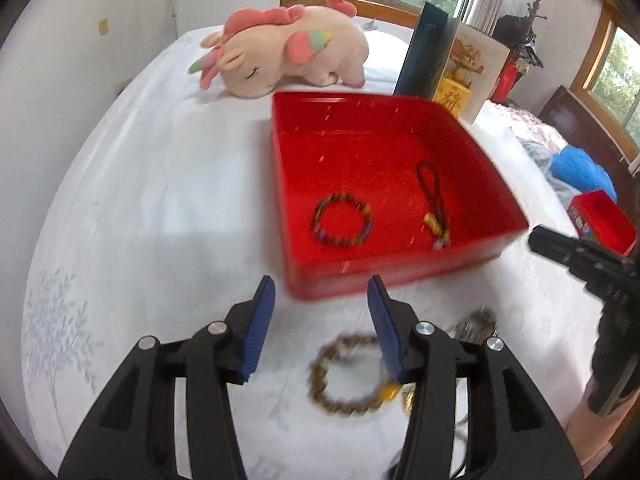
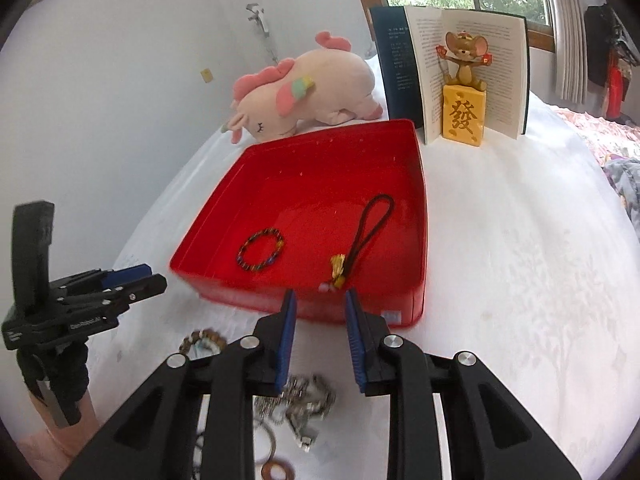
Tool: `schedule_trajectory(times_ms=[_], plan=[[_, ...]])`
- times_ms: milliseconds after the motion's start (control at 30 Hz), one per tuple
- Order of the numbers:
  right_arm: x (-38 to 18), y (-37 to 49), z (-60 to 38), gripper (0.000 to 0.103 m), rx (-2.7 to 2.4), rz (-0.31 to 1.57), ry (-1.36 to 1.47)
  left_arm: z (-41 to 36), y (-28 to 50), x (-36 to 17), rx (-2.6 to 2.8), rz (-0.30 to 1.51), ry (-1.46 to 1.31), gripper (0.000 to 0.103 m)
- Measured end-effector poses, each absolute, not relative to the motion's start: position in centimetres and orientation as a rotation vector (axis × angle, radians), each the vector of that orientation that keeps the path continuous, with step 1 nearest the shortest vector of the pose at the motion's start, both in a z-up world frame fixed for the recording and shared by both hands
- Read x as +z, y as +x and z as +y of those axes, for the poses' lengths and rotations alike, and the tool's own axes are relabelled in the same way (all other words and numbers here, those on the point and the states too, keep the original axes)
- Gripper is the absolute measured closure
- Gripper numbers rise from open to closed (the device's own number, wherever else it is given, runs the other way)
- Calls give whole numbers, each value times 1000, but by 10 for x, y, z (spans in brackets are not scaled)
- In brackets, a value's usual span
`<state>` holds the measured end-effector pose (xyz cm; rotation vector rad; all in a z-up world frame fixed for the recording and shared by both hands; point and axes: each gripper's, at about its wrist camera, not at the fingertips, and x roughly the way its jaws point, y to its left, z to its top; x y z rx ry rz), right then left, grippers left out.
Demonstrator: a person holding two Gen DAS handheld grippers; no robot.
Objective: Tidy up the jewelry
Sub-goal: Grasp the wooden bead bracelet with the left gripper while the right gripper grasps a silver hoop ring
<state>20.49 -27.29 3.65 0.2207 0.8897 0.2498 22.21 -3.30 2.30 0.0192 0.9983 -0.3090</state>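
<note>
Both claws empty: left gripper (image 1: 322, 292) half-spread just above the brown bead bracelet (image 1: 344, 376) on the bedsheet, right gripper (image 2: 320, 304) narrower over the metal chain pile (image 2: 304, 400), red tray (image 1: 304, 280) just beyond holding 2 pieces.

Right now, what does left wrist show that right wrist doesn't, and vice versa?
Only left wrist: a small red box and blue cloth at far right. Only right wrist: the mouse figurine, fully visible, and a silver chain pile. Both: red tray holding a beaded bracelet and black cord charm, plush toy, open book, both grippers open and empty.
</note>
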Motion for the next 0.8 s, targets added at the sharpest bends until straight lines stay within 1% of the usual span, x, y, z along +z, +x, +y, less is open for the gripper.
schedule_trajectory(times_ms=[133,200,367,400,500,733,800], plan=[[28,188,-269,78,264,908,229,-25,206,5,-307,1042,33,55],[23,182,-267,78,274,918,231,-23,200,-6,-316,1074,42,57],[14,172,-262,78,287,936,240,-25,197,-30,-324,1124,51,58],[12,171,-262,78,287,939,239,-25,198,-34,-327,1134,53,59],[11,167,-261,78,282,943,238,-27,201,-42,-328,1155,53,61],[6,167,-260,78,281,959,239,-30,204,-44,-324,1152,63,61],[4,169,-259,78,283,965,241,-33,205,-44,-321,1149,71,64]])
